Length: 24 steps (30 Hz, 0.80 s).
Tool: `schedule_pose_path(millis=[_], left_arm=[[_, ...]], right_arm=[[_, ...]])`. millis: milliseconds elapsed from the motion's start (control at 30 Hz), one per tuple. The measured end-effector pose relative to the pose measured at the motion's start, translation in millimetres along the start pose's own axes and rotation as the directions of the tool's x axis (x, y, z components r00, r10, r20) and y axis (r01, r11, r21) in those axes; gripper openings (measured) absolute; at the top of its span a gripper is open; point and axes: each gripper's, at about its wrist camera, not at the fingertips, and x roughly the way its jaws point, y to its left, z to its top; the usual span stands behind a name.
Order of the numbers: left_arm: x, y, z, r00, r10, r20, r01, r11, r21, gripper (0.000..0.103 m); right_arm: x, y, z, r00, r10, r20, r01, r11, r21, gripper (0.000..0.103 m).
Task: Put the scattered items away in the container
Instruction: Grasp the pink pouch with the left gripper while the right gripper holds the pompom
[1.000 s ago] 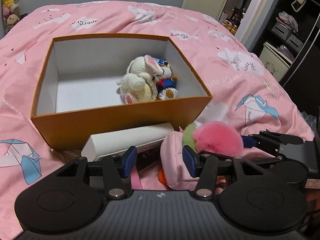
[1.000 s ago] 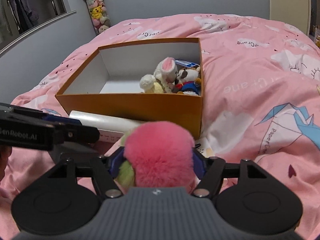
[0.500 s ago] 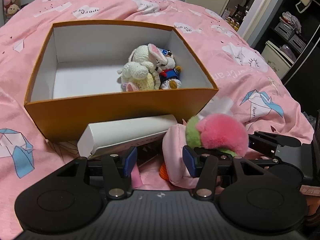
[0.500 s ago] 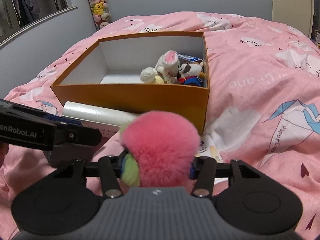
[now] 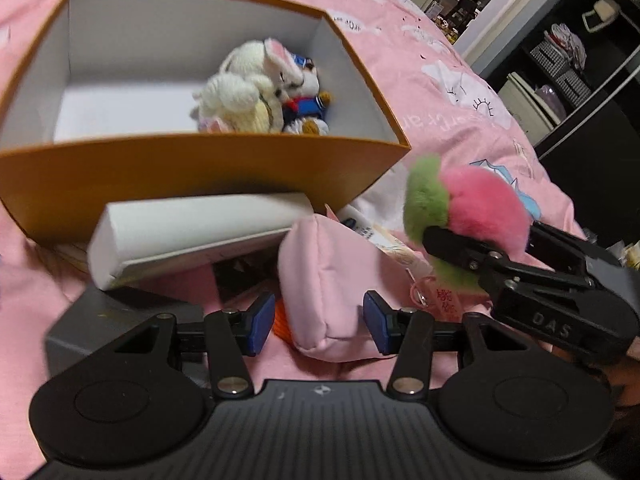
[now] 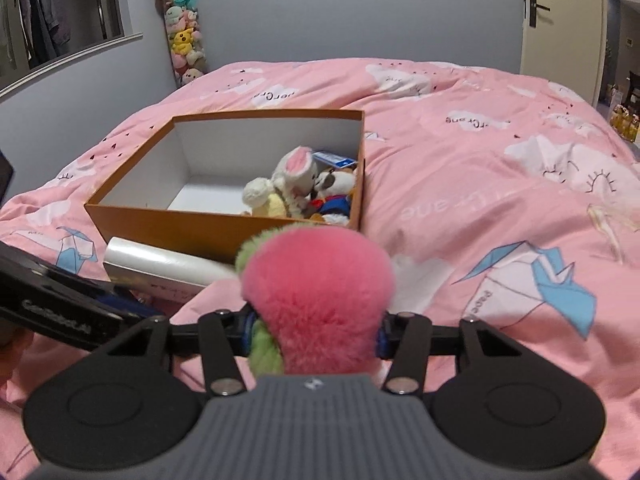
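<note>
Right tongs (image 6: 316, 332) clamped on pompom (image 6: 320, 300), held above bed (image 6: 480, 208) near box (image 6: 224, 228). Our left tongs (image 5: 316, 322) apart, straddling pink pouch (image 5: 332, 280) without pressing; toys (image 5: 260, 96) in box.

**Left wrist: jaws either side of the pink pouch**

We see our left gripper (image 5: 319, 323) w/ blue pads apart, the pink pouch (image 5: 328, 280) between them, approx. centred; contact unclear. Just beyond lies a white box (image 5: 192, 236) against the orange box (image 5: 192, 176), which holds a white bunny plush (image 5: 244, 92) & a small blue-clad plush (image 5: 306, 98). At right, our right gripper (image 5: 480, 240) clamps a pink-green pompom (image 5: 476, 204) above the pink duvet (image 5: 440, 80).
</note>
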Motion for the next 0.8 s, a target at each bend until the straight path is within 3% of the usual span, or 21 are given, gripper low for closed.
schedule_pose_path(millis=[167,333,500,800], left_arm=[[15,6,3,0.999,-0.030,-0.021,0.029,0.999,-0.046,0.055],[11,10,1,0.999,-0.044,0.006,0.044,0.996,-0.078,0.038],[-5,5,1,0.996,-0.039,0.079,0.044,0.997,-0.059,0.029],[-48,2,9,0.973,-0.048,0.227,0.063,0.996,-0.059,0.025]], right_arm=[[-1,-2,0,1.000,-0.001,0.005,0.001,1.000,0.002,0.054],[-1,-1,-2,1.000,-0.001,0.004,0.002,1.000,-0.002,0.054],[-2,0,0,1.000,-0.007,0.004,0.007,1.000,-0.010,0.054],[-11,2,10,0.999,-0.019,0.048,0.020,1.000,-0.023,0.054]])
